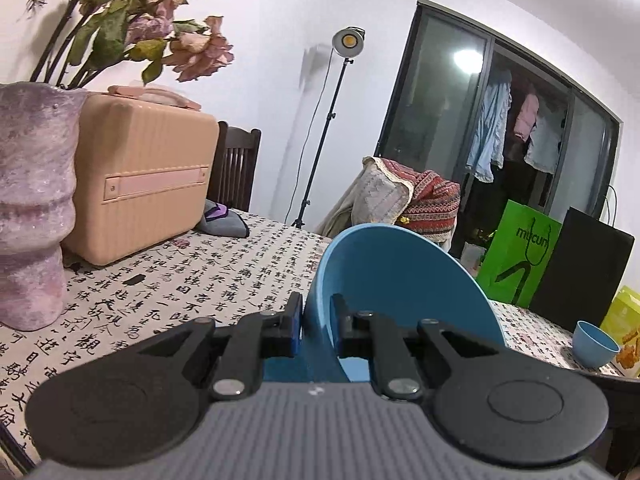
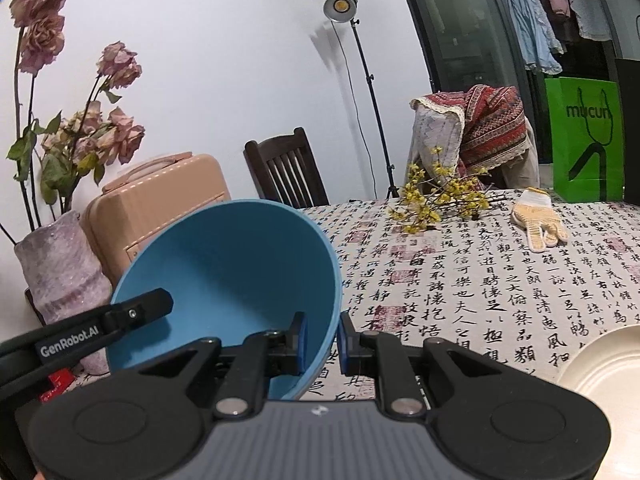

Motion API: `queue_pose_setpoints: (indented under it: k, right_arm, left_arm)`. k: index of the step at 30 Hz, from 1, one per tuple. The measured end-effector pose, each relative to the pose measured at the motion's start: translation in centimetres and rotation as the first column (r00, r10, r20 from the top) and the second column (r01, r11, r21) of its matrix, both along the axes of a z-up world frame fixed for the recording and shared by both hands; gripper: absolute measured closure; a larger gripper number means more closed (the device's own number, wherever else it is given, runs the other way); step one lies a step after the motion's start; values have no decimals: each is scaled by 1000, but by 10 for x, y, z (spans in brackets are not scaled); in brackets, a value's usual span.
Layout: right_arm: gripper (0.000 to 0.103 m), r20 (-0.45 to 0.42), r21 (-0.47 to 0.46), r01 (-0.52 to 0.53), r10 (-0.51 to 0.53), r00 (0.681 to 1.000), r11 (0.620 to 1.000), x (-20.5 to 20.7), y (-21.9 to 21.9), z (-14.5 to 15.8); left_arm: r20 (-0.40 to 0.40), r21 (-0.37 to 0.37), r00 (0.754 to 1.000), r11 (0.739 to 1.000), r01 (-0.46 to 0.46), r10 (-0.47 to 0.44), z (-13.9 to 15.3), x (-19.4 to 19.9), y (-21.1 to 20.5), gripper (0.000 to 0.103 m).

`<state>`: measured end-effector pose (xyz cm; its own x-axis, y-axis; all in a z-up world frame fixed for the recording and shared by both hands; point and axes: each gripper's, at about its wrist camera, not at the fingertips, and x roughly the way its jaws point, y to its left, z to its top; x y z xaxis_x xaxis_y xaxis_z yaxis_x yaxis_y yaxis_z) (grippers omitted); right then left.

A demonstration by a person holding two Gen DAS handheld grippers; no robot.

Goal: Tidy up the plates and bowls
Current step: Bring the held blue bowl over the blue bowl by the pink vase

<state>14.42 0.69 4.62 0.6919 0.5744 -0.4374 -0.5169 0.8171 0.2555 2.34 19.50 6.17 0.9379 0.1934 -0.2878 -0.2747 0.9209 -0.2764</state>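
A large blue bowl (image 1: 400, 280) (image 2: 232, 264) hangs tilted above the table, its hollow facing the cameras. My left gripper (image 1: 318, 312) is shut on one side of its rim, one pad inside the wall and one outside. My right gripper (image 2: 322, 328) is shut on the opposite side of the rim. In the right wrist view, the left gripper's finger (image 2: 148, 306) shows on the bowl's left edge. A small blue bowl (image 1: 594, 344) stands on the table at the right. The edge of a cream plate (image 2: 604, 364) lies at the lower right.
The table wears a calligraphy-print cloth (image 2: 480, 280). A purple vase (image 1: 32, 200) of dried roses and a peach case (image 1: 140, 184) stand at the left. Yellow twigs (image 2: 440, 200), a glove (image 2: 536, 216), a green bag (image 1: 516, 260) and a black box (image 1: 580, 272) lie beyond.
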Motion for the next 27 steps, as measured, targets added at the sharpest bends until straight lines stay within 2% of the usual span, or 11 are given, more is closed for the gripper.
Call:
queue_pose_setpoints:
  k: [15,27]
  right_arm:
    - [88,0,-20,-58,58,998,998,-2,33,1]
    - [88,-19,-57,-73,72,997,996,-4,51,-5]
  left_arm:
    - [-8,-34,998,997,-62,62,-5,-11,27,89]
    - [-86,-51,994,996,-77,73,-16,-6,41,89]
